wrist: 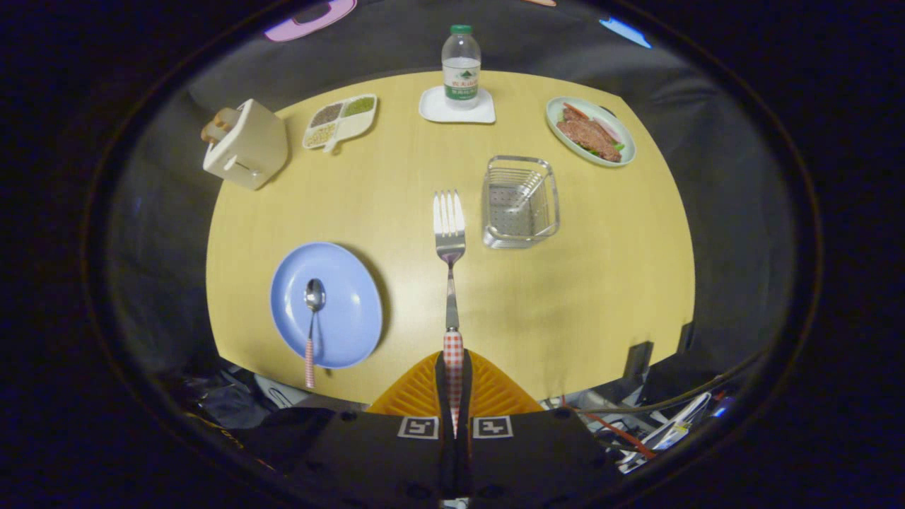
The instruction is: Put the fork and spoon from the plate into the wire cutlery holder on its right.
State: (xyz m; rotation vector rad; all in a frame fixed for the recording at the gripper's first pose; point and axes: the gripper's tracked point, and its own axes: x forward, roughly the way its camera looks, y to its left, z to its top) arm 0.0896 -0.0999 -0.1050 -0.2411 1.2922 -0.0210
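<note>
My gripper [453, 367] is shut on the red-and-white checked handle of the fork [450, 233], which sticks straight out ahead of the orange fingers [417, 396], raised above the table. Its tines end just left of the wire cutlery holder [520, 203], which stands empty on the yellow table [601, 283]. The blue plate [346, 311] lies off to the left of my fingers. On it rests the spoon [312, 318], bowl pointing away, its checked handle hanging over the plate's near rim.
Beyond the holder stand a water bottle [461, 67] on a white coaster and a green plate of food [591, 131] to its right. A cream toaster [246, 143] and a divided snack tray [341, 120] sit at the far left. Cables lie below the table's near edge.
</note>
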